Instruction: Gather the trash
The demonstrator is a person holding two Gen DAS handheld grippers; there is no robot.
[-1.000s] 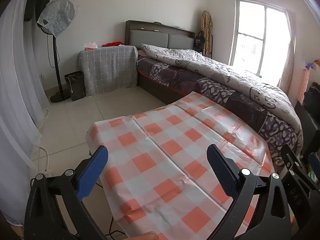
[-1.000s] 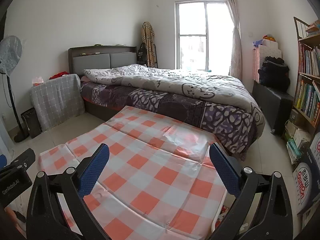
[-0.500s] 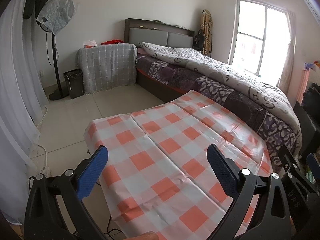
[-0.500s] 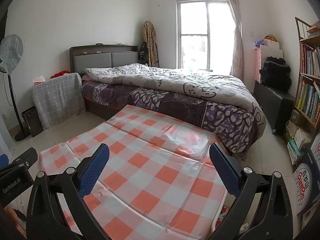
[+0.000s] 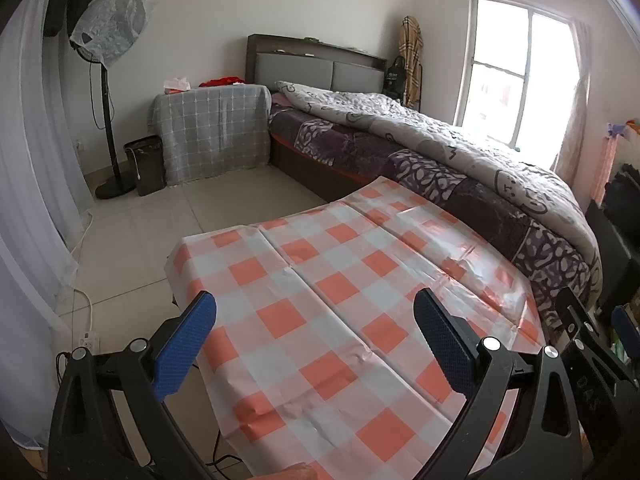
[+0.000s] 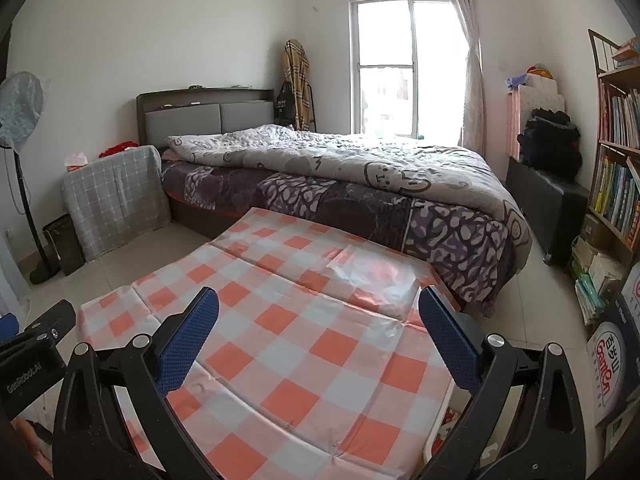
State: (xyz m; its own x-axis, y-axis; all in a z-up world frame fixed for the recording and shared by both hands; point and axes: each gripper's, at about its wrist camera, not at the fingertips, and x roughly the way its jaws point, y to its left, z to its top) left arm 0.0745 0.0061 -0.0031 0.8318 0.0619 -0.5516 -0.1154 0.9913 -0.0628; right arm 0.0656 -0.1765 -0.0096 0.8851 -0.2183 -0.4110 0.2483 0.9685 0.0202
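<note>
My left gripper (image 5: 316, 316) hangs open above a table covered with an orange and white checked cloth (image 5: 340, 296), nothing between its blue pads. My right gripper (image 6: 318, 312) is open too, over the same cloth (image 6: 280, 320), and holds nothing. No piece of trash shows on the cloth in either view. A dark bin (image 5: 145, 164) stands on the floor by the fan, also seen at the left as the bin (image 6: 64, 242) in the right wrist view. The edge of the other gripper shows at the side of each view.
A bed with a grey quilt (image 6: 360, 164) lies just behind the table. A cloth-covered stand (image 5: 212, 132) and a standing fan (image 5: 108, 40) are at the back left, a white curtain (image 5: 32, 160) at the left. A bookshelf (image 6: 616, 152) and boxes fill the right side. Cables and a power strip (image 5: 86, 340) lie on the tiled floor.
Both views have shifted slightly, the left one swinging a little left so more floor shows. Both grippers stay open and hold nothing.
</note>
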